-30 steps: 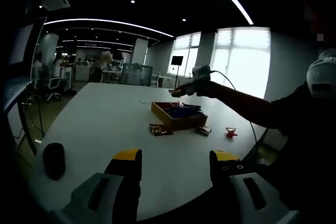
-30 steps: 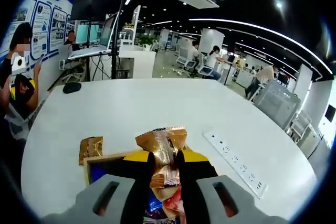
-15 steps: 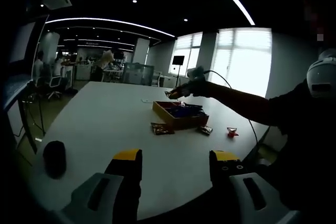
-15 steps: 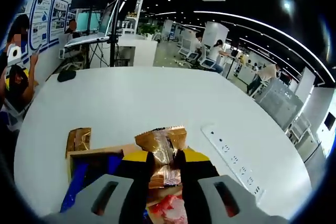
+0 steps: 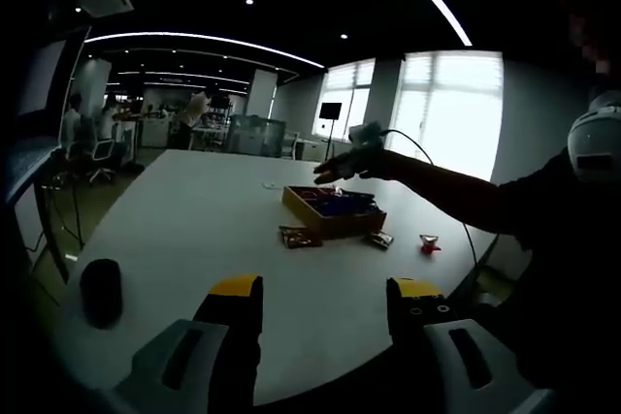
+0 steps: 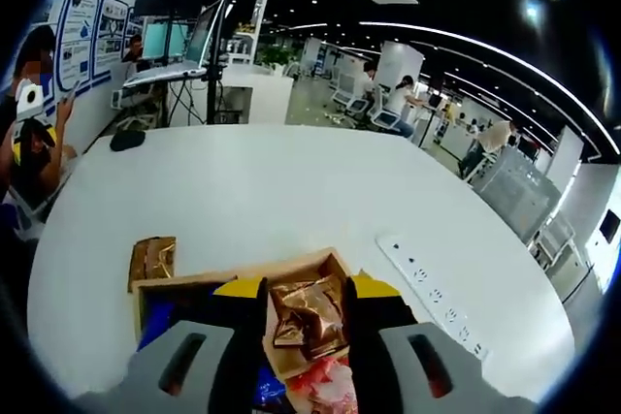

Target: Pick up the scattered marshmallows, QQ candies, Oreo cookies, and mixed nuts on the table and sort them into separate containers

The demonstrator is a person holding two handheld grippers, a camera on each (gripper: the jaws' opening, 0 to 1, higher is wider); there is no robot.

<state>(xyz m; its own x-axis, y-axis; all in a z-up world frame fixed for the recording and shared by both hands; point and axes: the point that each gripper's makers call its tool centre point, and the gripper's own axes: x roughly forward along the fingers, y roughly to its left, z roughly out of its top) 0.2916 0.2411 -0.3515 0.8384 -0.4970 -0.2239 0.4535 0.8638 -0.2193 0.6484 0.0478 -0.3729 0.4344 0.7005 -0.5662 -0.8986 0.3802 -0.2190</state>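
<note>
In the right gripper view my right gripper (image 6: 306,290) is open just above a wooden box (image 6: 233,284). A gold snack packet (image 6: 307,315) lies loose in the box's right compartment between the jaws. Blue packets (image 6: 155,322) and a red packet (image 6: 325,380) fill other compartments. Another brown packet (image 6: 153,259) lies on the white table left of the box. In the left gripper view my left gripper (image 5: 325,290) hangs open over the table's near edge, holding nothing. Far ahead sits the wooden box (image 5: 330,208) with the right gripper (image 5: 332,174) above it. Around it lie a brown packet (image 5: 298,237), a small packet (image 5: 378,239) and a red packet (image 5: 427,242).
A white power strip (image 6: 427,302) lies right of the box. A black mouse (image 5: 100,290) sits near the left gripper, also seen as a black mouse (image 6: 126,140) at the far table edge. A person (image 6: 29,143) stands at the table's left end. Office desks and chairs lie beyond.
My right gripper has opened and let go of the gold packet, which now lies in the box. The left gripper has stayed still.
</note>
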